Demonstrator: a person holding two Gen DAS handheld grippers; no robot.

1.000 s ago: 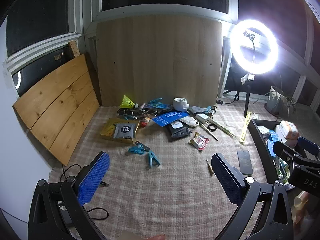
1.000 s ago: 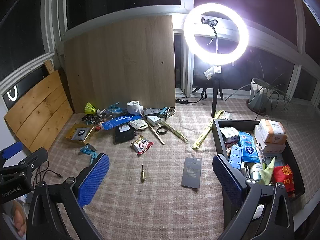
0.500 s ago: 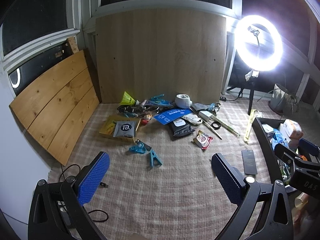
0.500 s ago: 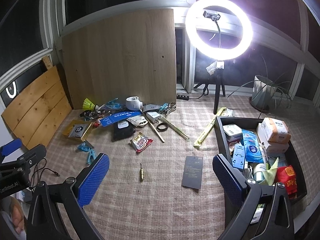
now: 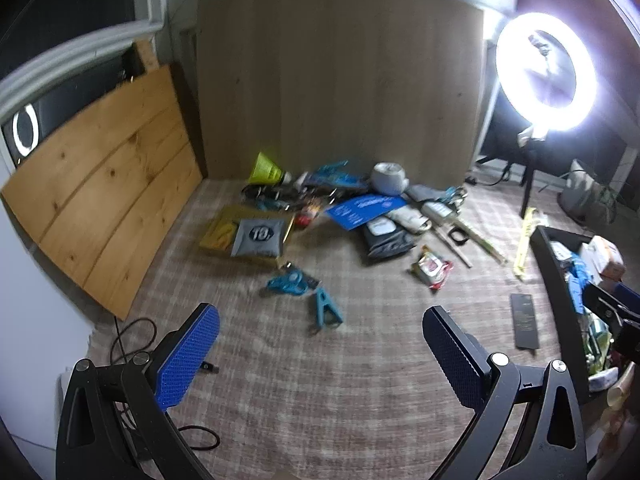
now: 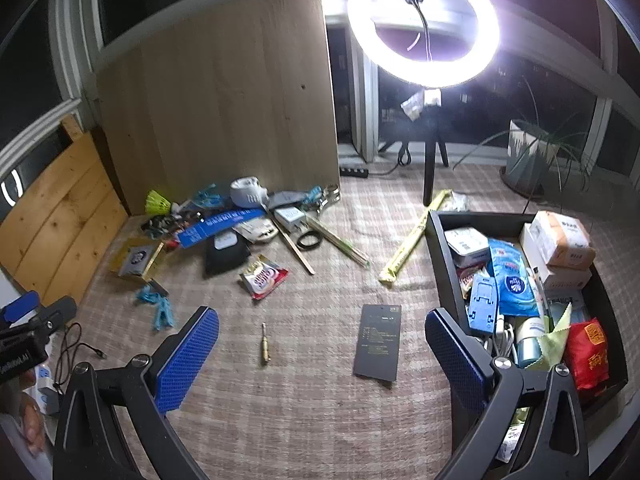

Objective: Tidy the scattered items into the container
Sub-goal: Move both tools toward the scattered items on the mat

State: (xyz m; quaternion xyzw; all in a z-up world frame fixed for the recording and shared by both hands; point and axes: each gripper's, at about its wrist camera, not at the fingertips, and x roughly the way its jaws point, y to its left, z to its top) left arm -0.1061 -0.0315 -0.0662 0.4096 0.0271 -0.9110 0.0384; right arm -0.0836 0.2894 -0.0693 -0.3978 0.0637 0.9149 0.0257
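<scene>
Scattered items lie on a checked mat by a wooden board: a yellow shuttlecock [image 5: 266, 168], blue clips [image 5: 326, 312], a grey pouch on a yellow box [image 5: 258, 236], a snack packet [image 6: 264, 276], a dark card [image 6: 378, 340] and a small brass bit [image 6: 264, 346]. The black container [image 6: 448, 272] at the right holds several packets and boxes. My left gripper [image 5: 320, 350] hangs open above the mat in front of the blue clips, holding nothing. My right gripper [image 6: 322, 352] stands open over the brass bit and the dark card, beside the container's left wall.
A bright ring light [image 6: 424, 24] on a tripod stands behind the container, with a potted plant [image 6: 532, 152] to its right. Wooden planks [image 5: 100, 200] lean at the left. A black cable [image 5: 132, 336] trails at the mat's left edge. A yellow strip [image 6: 412, 240] lies near the container.
Both grippers have moved forward and lower toward the mat, so the scattered items look larger. The left wrist view is now motion-blurred. Both stay open and nothing on the mat has shifted.
</scene>
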